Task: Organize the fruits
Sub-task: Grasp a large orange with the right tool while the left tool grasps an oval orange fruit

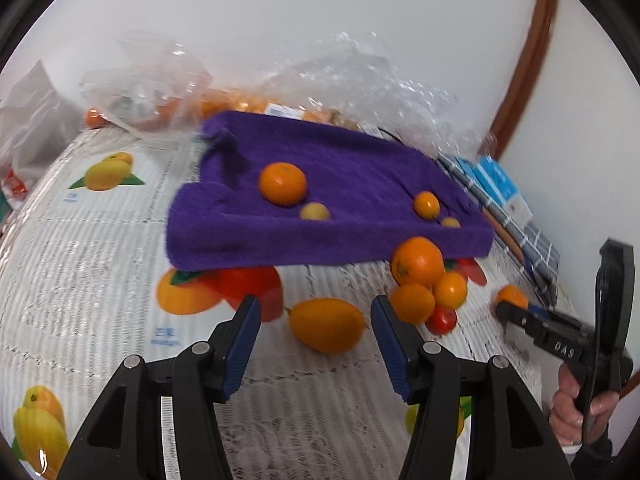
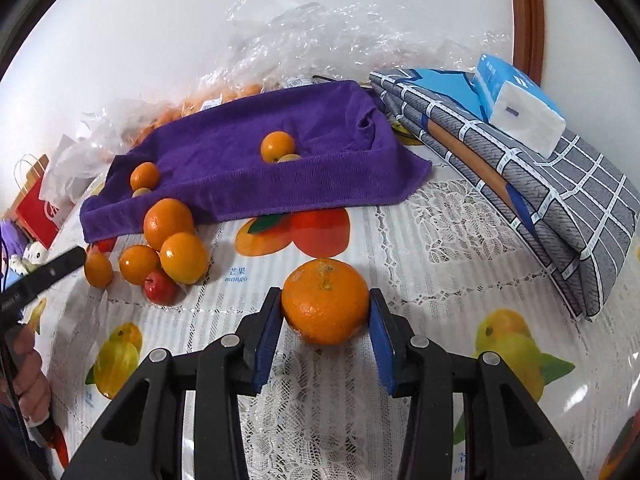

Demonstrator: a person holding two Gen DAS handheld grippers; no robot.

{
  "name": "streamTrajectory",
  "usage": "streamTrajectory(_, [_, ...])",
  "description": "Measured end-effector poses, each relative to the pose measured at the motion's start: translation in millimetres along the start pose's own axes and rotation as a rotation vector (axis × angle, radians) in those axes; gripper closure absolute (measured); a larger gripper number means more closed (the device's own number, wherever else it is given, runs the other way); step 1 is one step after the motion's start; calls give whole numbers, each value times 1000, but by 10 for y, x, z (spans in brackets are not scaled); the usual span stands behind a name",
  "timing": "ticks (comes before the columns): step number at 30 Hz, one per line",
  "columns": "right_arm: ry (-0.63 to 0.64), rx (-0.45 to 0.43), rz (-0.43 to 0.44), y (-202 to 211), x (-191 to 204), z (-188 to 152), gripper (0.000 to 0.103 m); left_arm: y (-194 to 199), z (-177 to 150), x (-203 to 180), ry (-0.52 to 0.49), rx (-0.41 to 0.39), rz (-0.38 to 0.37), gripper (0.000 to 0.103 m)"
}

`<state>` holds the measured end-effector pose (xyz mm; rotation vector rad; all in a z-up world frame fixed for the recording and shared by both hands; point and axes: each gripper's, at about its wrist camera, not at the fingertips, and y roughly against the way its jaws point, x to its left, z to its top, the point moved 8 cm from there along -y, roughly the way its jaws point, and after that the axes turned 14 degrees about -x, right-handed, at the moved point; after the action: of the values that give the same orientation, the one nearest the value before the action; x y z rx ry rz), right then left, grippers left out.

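My left gripper (image 1: 316, 316) is open, its jaws on either side of an oval orange fruit (image 1: 326, 325) on the tablecloth, apart from it. My right gripper (image 2: 325, 312) is shut on a mandarin (image 2: 325, 301); it also shows in the left wrist view (image 1: 510, 297). A purple towel (image 1: 320, 196) holds a mandarin (image 1: 283, 183), a yellowish small fruit (image 1: 315, 212) and two more small fruits (image 1: 427, 204). A pile of oranges (image 1: 418, 262) with a small red apple (image 1: 442, 319) lies by the towel's near corner; the pile also shows in the right wrist view (image 2: 168, 222).
Clear plastic bags (image 1: 360, 76) holding more orange fruit lie behind the towel by the wall. A folded grey checked cloth (image 2: 540, 184) with a tissue pack (image 2: 520, 104) lies at the right. A red paper bag (image 2: 36, 208) stands far left. The tablecloth (image 1: 80, 248) has printed fruit.
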<state>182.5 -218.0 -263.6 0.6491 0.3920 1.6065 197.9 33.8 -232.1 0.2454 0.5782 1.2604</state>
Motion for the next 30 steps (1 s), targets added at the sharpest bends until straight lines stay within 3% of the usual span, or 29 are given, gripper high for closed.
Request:
streamTrajectory(4, [-15,-17,-12,29,-38,21,61,-163,-89,-42,-42,83,41,48])
streamTrajectory(8, [-41,-28,-12,46,-86,31,61,-173,-110,-105,-85,90,49,49])
streamTrajectory(10, [-49,-34,-15,54,-102,39,61,-164,-96,-80,-56,82,31,61])
streamTrajectory(15, [-58,-47,-11,72,-105,55,61,-6,3,19,85,-6,-90,64])
streamTrajectory(24, [-96,-81,-16,130,-184,89,61,-3,21,-6,79,-19,-80,66])
streamTrajectory(30, [-52,-59,-15,84,-111,71,61,-64,-47,-10,53,23,-40,64])
